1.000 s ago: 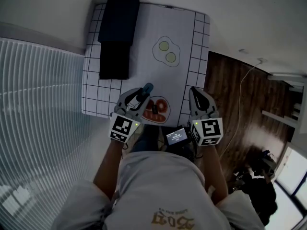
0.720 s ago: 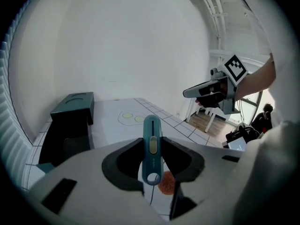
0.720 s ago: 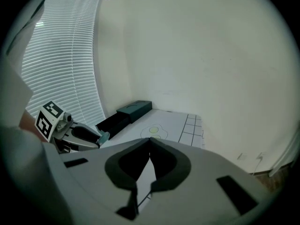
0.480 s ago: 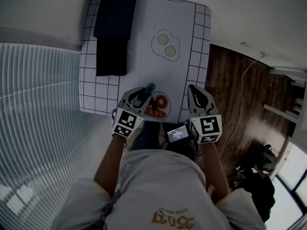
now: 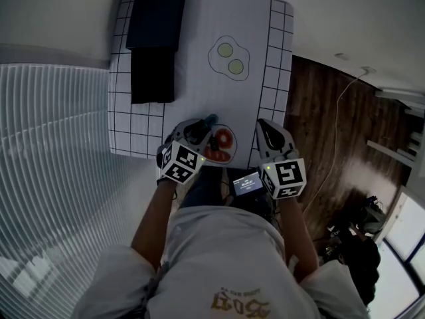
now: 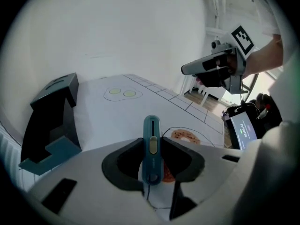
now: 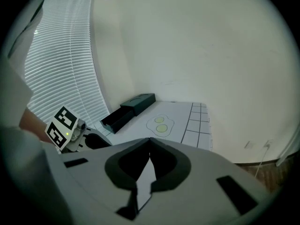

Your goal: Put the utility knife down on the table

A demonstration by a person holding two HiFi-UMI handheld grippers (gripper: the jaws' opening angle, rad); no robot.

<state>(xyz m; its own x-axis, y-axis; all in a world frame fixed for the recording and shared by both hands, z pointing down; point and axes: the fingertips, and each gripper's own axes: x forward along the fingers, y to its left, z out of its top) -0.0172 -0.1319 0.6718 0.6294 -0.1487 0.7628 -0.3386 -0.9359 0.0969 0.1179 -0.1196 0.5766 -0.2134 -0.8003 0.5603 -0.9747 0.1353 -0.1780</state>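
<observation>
My left gripper (image 5: 201,126) (image 6: 152,140) is shut on a teal utility knife (image 6: 151,130) with a yellow slider. The knife stands lengthwise between the pads, and its tip (image 5: 208,119) points out over the white table mat (image 5: 199,78). It hangs just above the red round drawing (image 5: 222,143) at the mat's near edge. My right gripper (image 5: 267,127) (image 7: 150,140) is beside it on the right, over the mat's gridded edge. Its jaws meet at the tips with nothing between them. From the left gripper view it (image 6: 206,68) shows up high on the right.
A black open box (image 5: 154,38) (image 6: 51,121) lies along the mat's far left. A drawing of two eggs (image 5: 229,57) (image 7: 160,123) sits mid-mat. A small lit screen (image 5: 246,185) hangs at the person's waist. Dark wooden floor (image 5: 325,131) runs to the right and white blinds (image 5: 53,151) to the left.
My left gripper has sunk toward the mat and tipped further down, with the knife still in it. The right gripper has dropped a little.
</observation>
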